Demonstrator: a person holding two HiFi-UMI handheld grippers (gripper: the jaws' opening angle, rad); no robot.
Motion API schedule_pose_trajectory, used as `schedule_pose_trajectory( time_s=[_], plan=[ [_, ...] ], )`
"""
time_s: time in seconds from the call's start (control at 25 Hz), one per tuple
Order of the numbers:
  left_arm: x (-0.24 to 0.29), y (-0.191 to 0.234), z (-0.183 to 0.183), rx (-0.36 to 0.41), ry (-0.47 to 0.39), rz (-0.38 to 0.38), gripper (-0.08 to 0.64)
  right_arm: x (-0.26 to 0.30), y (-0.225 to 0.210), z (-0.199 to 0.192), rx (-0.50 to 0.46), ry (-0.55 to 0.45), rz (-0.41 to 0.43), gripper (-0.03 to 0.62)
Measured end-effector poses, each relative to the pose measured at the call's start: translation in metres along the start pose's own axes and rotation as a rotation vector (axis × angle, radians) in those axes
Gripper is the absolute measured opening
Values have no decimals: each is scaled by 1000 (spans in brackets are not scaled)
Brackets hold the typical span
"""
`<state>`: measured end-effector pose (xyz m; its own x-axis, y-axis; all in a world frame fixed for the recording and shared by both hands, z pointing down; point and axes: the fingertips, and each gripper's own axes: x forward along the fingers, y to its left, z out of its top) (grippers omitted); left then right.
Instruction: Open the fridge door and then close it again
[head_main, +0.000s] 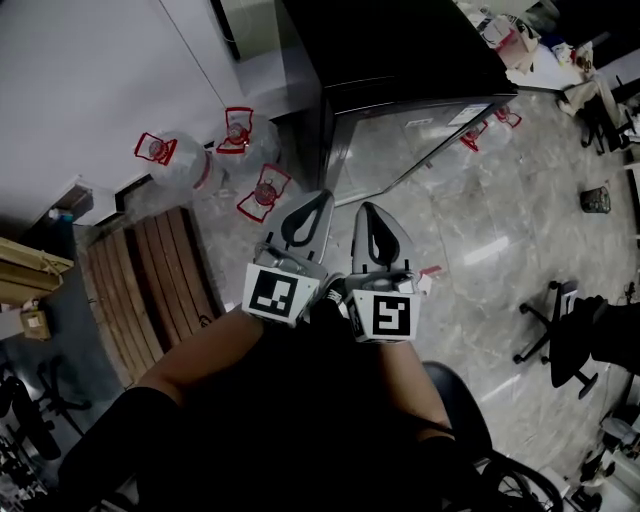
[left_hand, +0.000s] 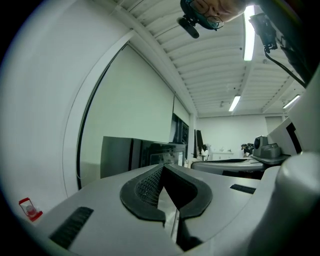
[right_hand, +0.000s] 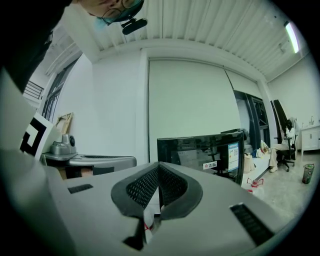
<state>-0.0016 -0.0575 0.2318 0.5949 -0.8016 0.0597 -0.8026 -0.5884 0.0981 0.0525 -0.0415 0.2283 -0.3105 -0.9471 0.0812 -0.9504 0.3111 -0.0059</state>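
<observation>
Ahead of both grippers stands the fridge (head_main: 400, 90), a boxy cabinet with a matt black top and a glossy dark front that mirrors the room. In the right gripper view its front (right_hand: 200, 150) carries two small stickers. I cannot tell from any view whether the door sits fully flush.

My left gripper (head_main: 325, 193) is held short of the fridge, apart from it. Its grey, smooth-shelled jaws are clenched, and the black ribbed pads meet at the tips (left_hand: 162, 166) with nothing between them. My right gripper (head_main: 365, 205) sits just beside it, equally short of the fridge. Its jaws are also pressed together at the tips (right_hand: 159, 164) and empty, the mesh-textured pads forming a pointed arch.

Left of the fridge, three clear rounded jugs (head_main: 175, 160) with red wire handles stand on the floor (head_main: 470, 250), which is pale polished stone with grey veining. Further left of the fridge, and nearer to me, lies a pallet (head_main: 150, 280) of brown wooden slats. Right of the fridge, well apart from it, is a black swivel chair (head_main: 560, 330).
</observation>
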Motion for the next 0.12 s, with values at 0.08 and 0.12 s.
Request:
schedule_pose_trajectory(
  time_s=[0.08, 0.12],
  plan=[
    [-5, -5, 5, 3, 2, -4, 6, -6, 3, 6, -11, -8, 7, 15],
    [-8, -8, 8, 5, 3, -6, 6, -9, 5, 8, -16, -12, 11, 15]
  ],
)
